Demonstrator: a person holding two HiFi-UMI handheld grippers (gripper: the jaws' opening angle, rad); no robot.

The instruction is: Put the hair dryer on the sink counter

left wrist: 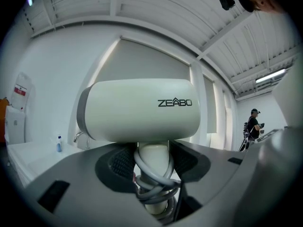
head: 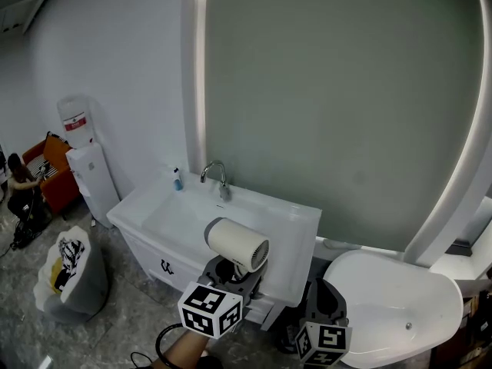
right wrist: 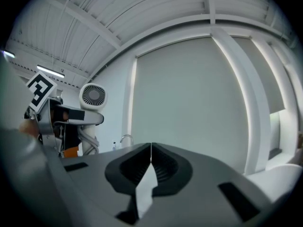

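A white hair dryer (head: 237, 244) is held upright above the front edge of the white sink counter (head: 296, 233). My left gripper (head: 232, 271) is shut on its handle from below. In the left gripper view the dryer's barrel (left wrist: 139, 110) fills the middle, and the handle with a grey cord (left wrist: 152, 176) wound round it sits between the jaws of my left gripper (left wrist: 152, 161). My right gripper (head: 324, 296) hangs lower right, off the counter's corner. Its jaws meet at the tips with nothing between them, as the right gripper view (right wrist: 150, 148) shows. That view has the dryer's rear grille (right wrist: 93, 97) at the left.
A faucet (head: 217, 177) and a small blue bottle (head: 177, 180) stand at the back of the basin. A white bathtub (head: 392, 302) lies to the right. At the far left are a water dispenser (head: 87, 167), a grey bag (head: 71, 274) and a seated person (head: 18, 189).
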